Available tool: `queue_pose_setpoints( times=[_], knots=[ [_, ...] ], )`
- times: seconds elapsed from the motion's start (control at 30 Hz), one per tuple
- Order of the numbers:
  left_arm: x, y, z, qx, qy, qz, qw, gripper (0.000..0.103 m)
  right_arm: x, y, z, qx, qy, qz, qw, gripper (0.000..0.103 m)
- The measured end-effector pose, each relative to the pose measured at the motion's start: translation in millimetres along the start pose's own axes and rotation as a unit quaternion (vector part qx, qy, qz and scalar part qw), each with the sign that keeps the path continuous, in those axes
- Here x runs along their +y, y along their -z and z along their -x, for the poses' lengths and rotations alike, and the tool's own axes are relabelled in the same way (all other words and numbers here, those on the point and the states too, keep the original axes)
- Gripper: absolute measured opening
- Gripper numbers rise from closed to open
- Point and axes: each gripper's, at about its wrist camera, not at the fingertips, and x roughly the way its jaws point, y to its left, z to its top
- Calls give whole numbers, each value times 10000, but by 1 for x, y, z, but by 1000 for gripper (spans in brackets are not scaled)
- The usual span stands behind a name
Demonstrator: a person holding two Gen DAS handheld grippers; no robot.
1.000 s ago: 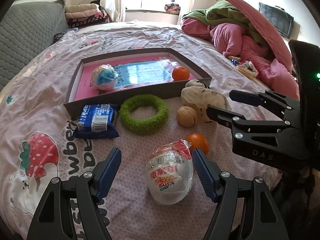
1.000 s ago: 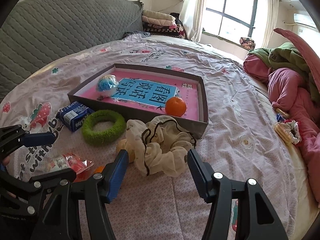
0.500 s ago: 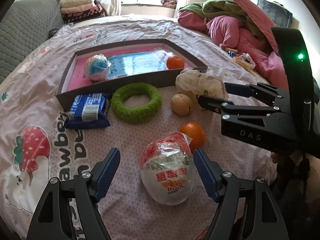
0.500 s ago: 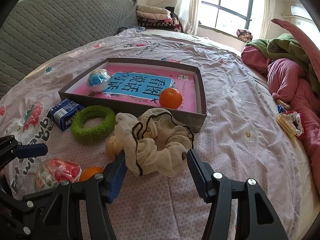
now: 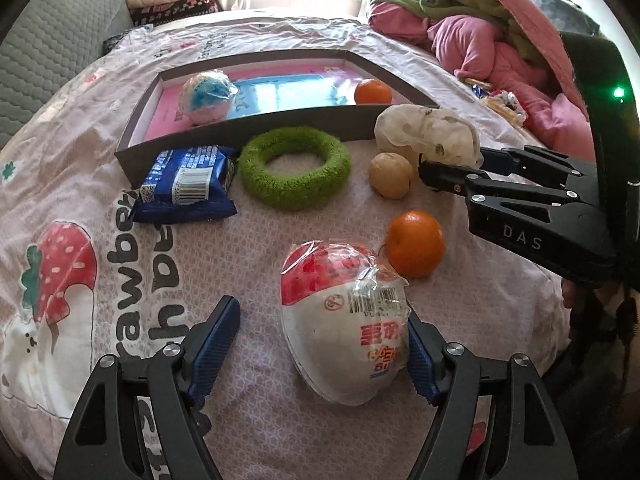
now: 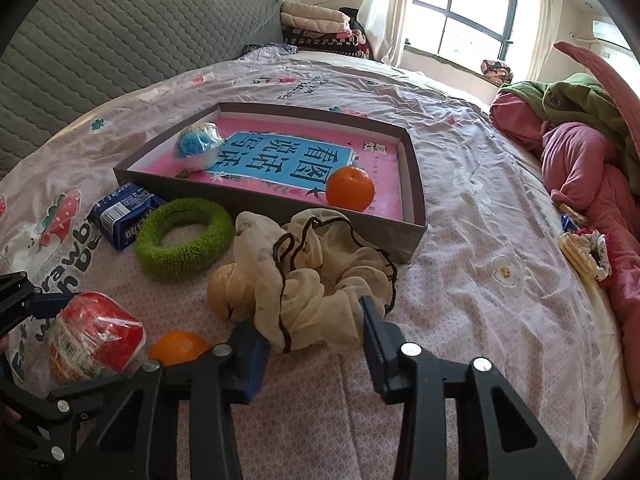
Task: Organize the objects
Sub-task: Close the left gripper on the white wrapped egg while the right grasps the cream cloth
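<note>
A: Right gripper [image 6: 314, 344], jaws closing around cream scrunchie [image 6: 316, 276], pads not yet pressing. Left gripper [image 5: 324, 344] spread wide astride wrapped snack [image 5: 348, 320], ungripped.

B: Both items outside open box [image 6: 416, 200], apparently destined for it alongside the orange [image 6: 351, 188].

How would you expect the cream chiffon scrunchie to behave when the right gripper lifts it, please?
The cream scrunchie looks like thin, crumpled fabric, so it will probably sag and squash between the closing right gripper jaws. It seems light, and it drapes on the tan ball, which may roll.

walnut [image 6: 226, 292] half under scrunchie [image 6: 316, 276], pkg text illegible
</note>
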Motion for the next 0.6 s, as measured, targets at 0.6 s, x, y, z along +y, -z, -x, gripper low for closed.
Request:
queue_pose_setpoints(
  times=[0.6],
  knots=[
    [19,-5,-6,-167,539,468,9973,52,3,0,1,-53,-192,55,9998,24]
  ],
)
